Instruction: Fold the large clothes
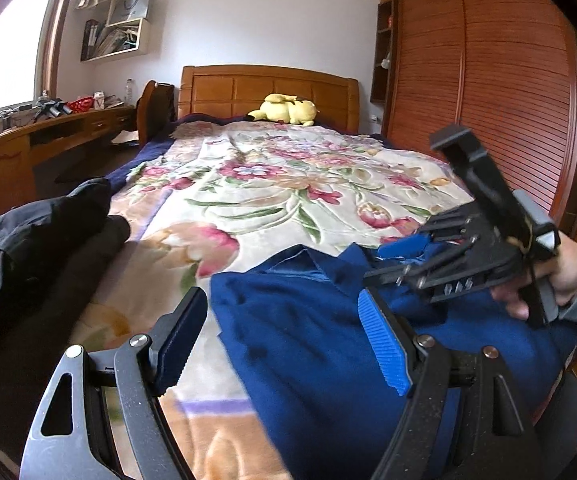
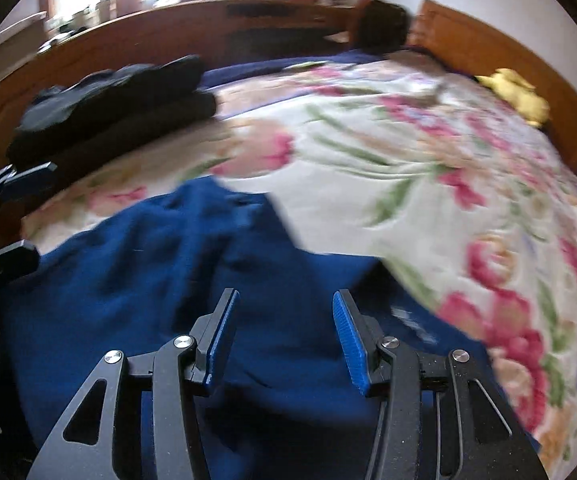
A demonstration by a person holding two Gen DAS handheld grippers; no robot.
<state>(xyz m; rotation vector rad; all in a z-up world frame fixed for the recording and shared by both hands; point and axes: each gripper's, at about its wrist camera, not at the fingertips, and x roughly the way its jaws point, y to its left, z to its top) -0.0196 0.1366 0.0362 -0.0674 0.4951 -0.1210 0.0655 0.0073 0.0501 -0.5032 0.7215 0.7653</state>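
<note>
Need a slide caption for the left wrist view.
Open left claw above blue shirt on floral bedspread, right claw near its collar.

Left gripper [image 1: 284,344] spread wide over blue shirt [image 1: 312,344], floral bedspread [image 1: 272,184], right gripper [image 1: 404,256] beside.

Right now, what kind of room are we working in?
Most likely a home bedroom. A bed with a wooden headboard and floral blanket fills the view, a tall louvered wardrobe stands beside it, and a yellow plush toy lies by the headboard.
</note>
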